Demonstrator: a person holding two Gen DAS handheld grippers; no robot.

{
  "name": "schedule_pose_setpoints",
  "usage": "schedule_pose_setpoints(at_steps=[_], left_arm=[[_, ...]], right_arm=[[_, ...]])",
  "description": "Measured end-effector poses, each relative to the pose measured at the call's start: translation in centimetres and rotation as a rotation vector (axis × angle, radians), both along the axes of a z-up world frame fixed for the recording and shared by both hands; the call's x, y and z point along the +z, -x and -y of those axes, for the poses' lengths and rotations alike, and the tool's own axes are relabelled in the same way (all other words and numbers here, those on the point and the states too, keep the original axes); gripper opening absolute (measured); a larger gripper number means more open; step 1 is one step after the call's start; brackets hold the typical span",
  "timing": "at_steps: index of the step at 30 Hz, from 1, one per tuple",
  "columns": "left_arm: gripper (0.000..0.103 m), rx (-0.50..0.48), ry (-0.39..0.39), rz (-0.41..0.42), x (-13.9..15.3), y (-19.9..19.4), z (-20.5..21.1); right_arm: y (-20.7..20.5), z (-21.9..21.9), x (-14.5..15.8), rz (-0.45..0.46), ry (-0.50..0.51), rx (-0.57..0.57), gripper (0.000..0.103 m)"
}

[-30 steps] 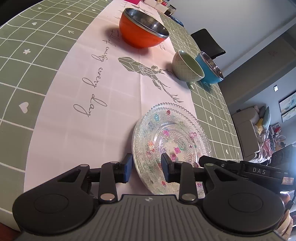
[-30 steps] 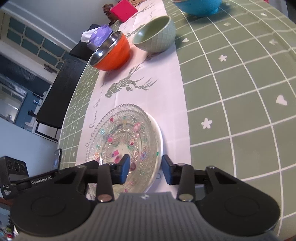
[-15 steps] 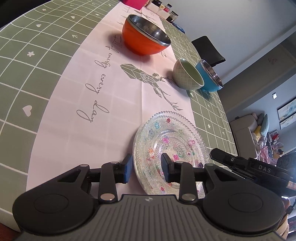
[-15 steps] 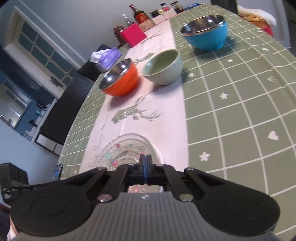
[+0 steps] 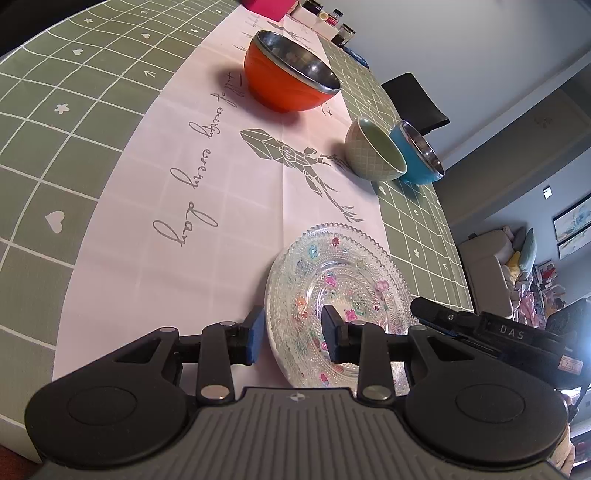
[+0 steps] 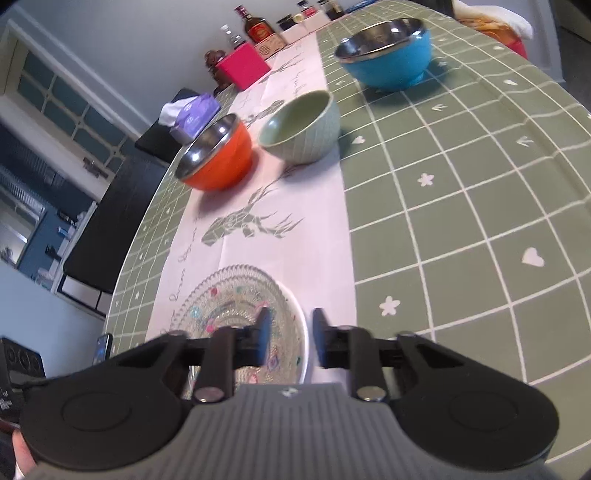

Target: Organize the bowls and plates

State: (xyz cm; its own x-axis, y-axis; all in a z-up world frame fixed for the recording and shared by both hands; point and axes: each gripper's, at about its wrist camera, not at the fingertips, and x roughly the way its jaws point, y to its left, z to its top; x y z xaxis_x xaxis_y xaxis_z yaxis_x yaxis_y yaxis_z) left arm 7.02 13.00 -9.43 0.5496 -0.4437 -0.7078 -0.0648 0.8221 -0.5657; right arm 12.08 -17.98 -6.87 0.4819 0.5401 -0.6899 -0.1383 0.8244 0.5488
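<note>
Left tongs [image 5: 291,334] are parted fairly wide and straddle the near-left rim of the glass plate [image 5: 343,291]: one pad outside the edge, the other over the dish. Nothing is clamped. Probably lined up for a rim pinch, since the plate is flat and offers no other hold. The plate lies flat on the pink runner [image 5: 207,206] of the table [image 5: 66,122], at the near edge.

Orange bowl [image 5: 290,79] stands upright farther up the runner, well apart from the plate. Green bowl [image 5: 375,155] and blue bowl [image 5: 421,158] are to its right, looking close together in the left view; the right view shows them clearly apart. All bowls stand separate, so stacking is likely not yet done.

Right tongs [image 6: 290,339] are open to a moderate gap, empty, with the plate's right rim [image 6: 301,332] between the pads or just under them; I cannot tell about contact.

Hidden: the plate's near edge is behind both tool bodies. The right view is motion-blurred. Jars and bottles [image 6: 258,27] at the far end are too small to read. Pink box [image 6: 242,68] and tissue pack [image 6: 194,116] are in the background.
</note>
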Motion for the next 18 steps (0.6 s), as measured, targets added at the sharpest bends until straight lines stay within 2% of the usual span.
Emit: schedule_pose_setpoints(at_steps=[2, 6, 16, 18], left_arm=[[0.037, 0.0, 0.001, 0.0, 0.0, 0.01, -0.02], [0.037, 0.004, 0.006, -0.001, 0.02, -0.04, -0.07], [0.037, 0.0, 0.004, 0.003, 0.12, -0.09, -0.12], [0.037, -0.009, -0.001, 0.002, 0.19, -0.1, -0.07]], right_arm=[[0.34, -0.37, 0.24, 0.023, 0.043, 0.012, 0.0], [0.59, -0.19, 0.46, 0.025, 0.023, 0.029, 0.0], [0.67, -0.31, 0.24, 0.002, 0.048, 0.037, 0.0], [0.61, -0.01, 0.26, -0.004, 0.043, 0.018, 0.008]])
